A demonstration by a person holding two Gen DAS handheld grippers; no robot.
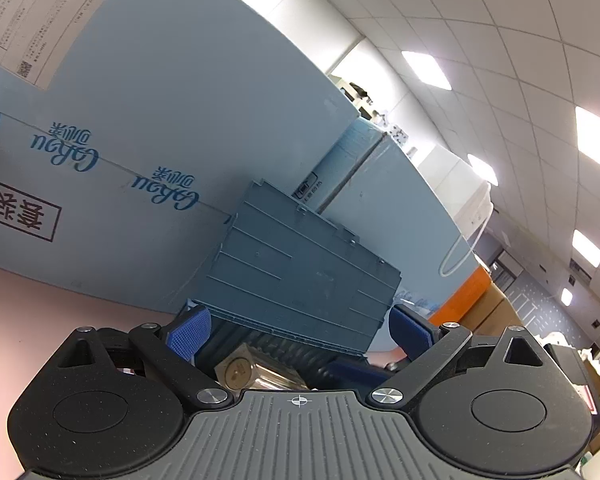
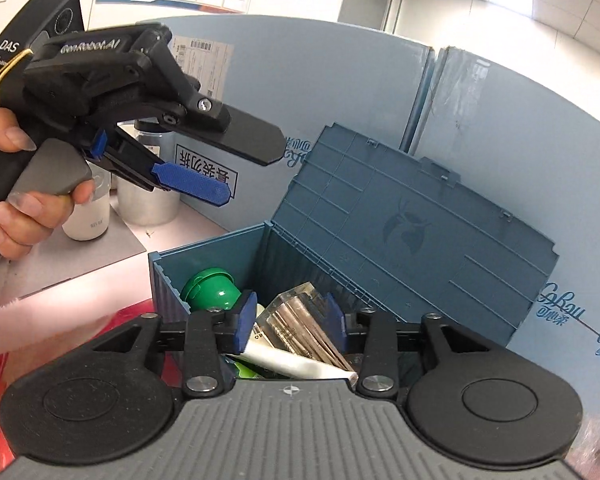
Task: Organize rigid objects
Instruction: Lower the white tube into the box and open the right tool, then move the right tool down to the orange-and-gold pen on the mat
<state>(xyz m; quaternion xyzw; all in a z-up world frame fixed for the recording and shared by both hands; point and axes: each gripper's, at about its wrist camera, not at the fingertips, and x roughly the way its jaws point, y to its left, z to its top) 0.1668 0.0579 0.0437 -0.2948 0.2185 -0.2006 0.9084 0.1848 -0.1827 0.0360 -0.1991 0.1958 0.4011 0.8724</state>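
Observation:
A blue-grey storage box point(image 2: 212, 256) stands open, its lid point(image 2: 412, 232) tilted back against blue cartons. Inside lie a green round object point(image 2: 212, 290), a clear rectangular block point(image 2: 300, 320) and a white tube point(image 2: 296, 362). My right gripper point(image 2: 292, 326) is partly open just above the box, its blue pads either side of the clear block without gripping it. My left gripper point(image 2: 224, 168) is open and empty, held in a hand above and left of the box. In the left wrist view it point(image 1: 296, 332) faces the lid point(image 1: 300, 264), with a clear block point(image 1: 256, 372) below.
Tall blue cartons point(image 2: 340, 92) wall in the back. A white bottle point(image 2: 90, 212) and a metal can point(image 2: 148, 196) stand on a grey mat point(image 2: 76, 256) left of the box. A red item point(image 2: 40, 320) lies at the near left.

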